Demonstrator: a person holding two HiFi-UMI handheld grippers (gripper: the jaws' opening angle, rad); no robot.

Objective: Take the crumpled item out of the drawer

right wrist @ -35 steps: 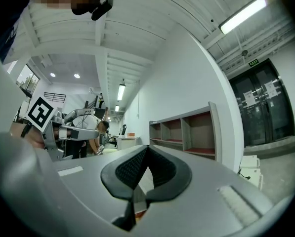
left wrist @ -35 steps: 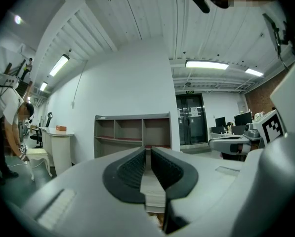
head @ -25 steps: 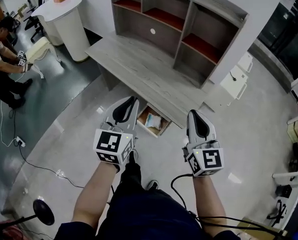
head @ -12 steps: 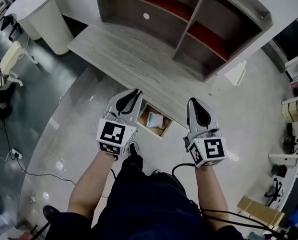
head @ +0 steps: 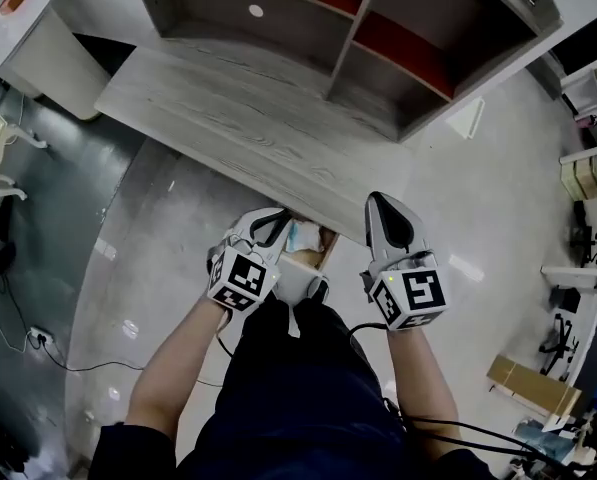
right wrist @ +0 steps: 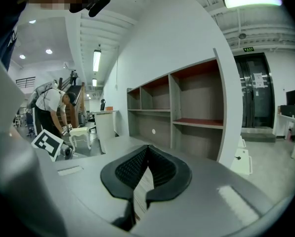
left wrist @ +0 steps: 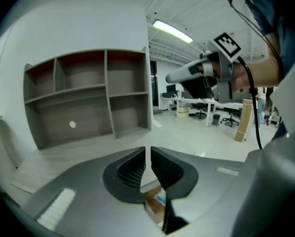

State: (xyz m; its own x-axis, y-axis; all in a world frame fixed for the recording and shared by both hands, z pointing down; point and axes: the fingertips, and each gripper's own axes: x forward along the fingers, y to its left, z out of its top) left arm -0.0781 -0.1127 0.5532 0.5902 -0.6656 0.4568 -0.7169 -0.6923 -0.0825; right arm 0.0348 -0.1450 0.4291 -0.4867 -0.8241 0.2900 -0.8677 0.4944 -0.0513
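Observation:
An open drawer (head: 316, 260) sticks out from under the front edge of the grey wooden desk (head: 228, 118). A crumpled white and blue item (head: 303, 236) lies inside it. My left gripper (head: 278, 220) hangs over the drawer's left part, covering some of it. Its jaws stand almost together, a thin slit between them and nothing in it. Below them in the left gripper view (left wrist: 147, 151) the drawer (left wrist: 152, 209) and the item (left wrist: 160, 199) show. My right gripper (head: 376, 204) is shut and empty, to the right of the drawer, its tips over the desk edge (right wrist: 147, 149).
A shelf unit with red-lined compartments (head: 378, 38) stands on the desk's far side. A white round table (head: 33, 28) is at the far left. Cables (head: 38, 353) trail on the glossy floor. A person (right wrist: 48, 107) bends over at the back left.
Both grippers have come closer to the desk. The left gripper has moved right over the drawer and now hides part of it. Both jaws look unchanged.

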